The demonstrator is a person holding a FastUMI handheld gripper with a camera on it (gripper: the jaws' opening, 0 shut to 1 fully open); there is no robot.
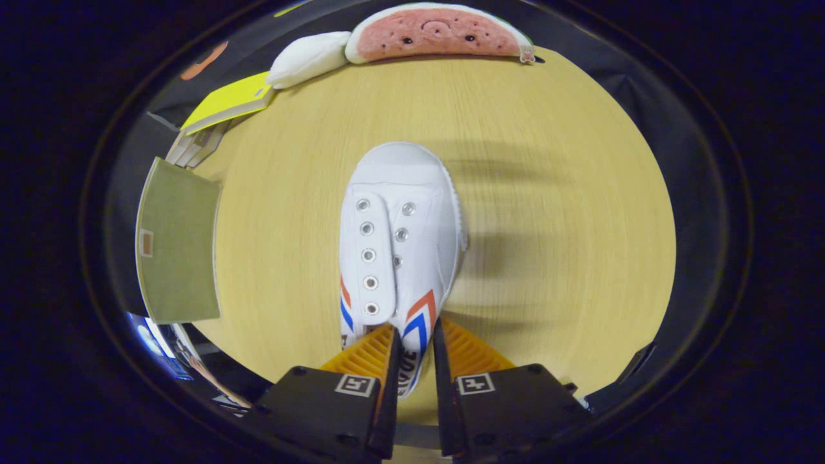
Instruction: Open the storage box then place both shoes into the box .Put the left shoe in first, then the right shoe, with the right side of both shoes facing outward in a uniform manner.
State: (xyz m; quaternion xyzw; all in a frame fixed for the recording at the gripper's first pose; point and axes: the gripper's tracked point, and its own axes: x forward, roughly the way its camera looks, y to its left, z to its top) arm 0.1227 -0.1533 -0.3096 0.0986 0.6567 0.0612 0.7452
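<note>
gripper (414,335): fingers closing tight on the heel-side wall of the white shoe (399,238), both pads pressing it, narrow gap only.
shoe: hanging from the fingers over the table (548,225), looking lifted, shadow falling to its right.
axis: shoe's long axis running straight away from the fingers, toe pointing far.
storage box (177,241): green, sitting at the left table edge, left of the shoe, well apart; next move is probably swinging left.
far edge: watermelon plush (438,32), white cushion (309,58), yellow book (229,100).
</note>
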